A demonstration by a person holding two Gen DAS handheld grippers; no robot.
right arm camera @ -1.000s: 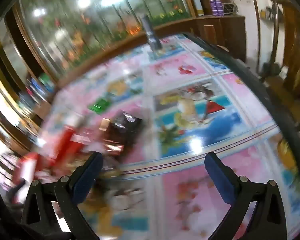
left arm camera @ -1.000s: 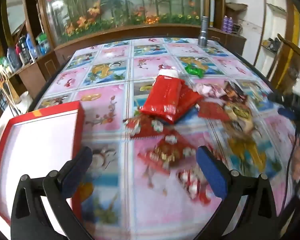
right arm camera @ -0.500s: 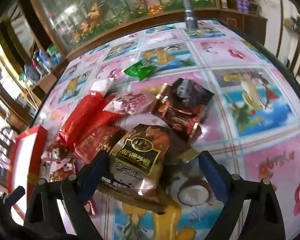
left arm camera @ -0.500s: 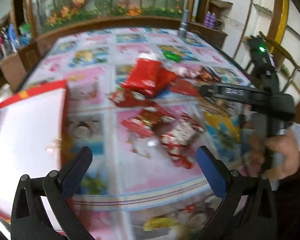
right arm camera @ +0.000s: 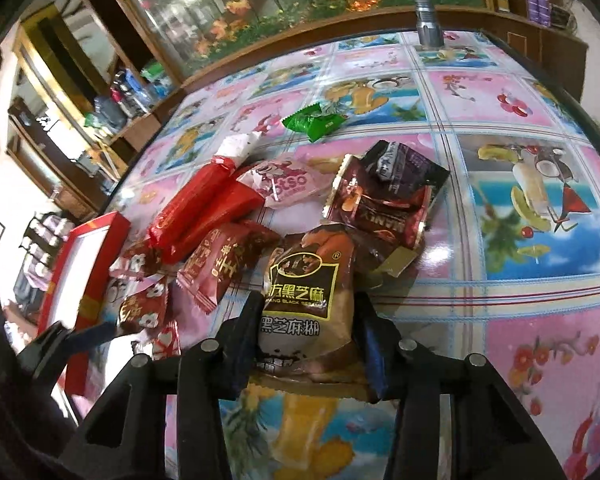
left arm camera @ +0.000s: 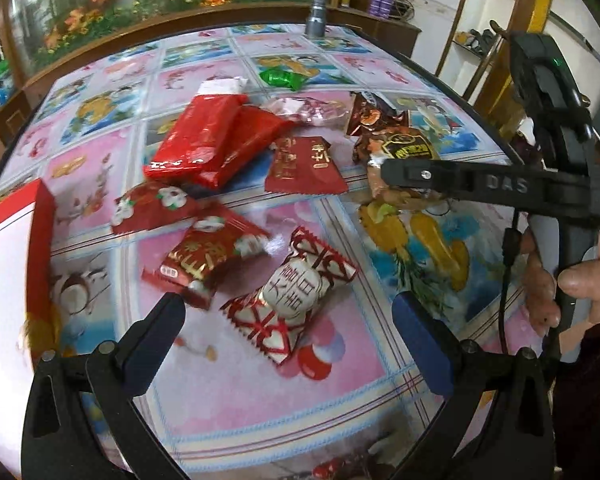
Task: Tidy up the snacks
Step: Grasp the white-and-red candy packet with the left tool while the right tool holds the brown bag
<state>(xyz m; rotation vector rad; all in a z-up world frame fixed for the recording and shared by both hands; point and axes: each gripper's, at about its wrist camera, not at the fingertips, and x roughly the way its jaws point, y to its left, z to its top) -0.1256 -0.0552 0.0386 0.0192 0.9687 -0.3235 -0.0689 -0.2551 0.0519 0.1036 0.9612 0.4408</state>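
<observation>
While right gripper point(right arm camera: 306, 332) clamps sesame packet point(right arm camera: 306, 292), long axis points away.

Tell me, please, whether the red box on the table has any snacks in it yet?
Empty as far as shown: the red box shows only its bare white inside, and the snacks lie outside on the table. Part of it is out of view.

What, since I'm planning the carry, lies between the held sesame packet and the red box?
Several red snack packets lie there, clearest in the right wrist view.
</observation>
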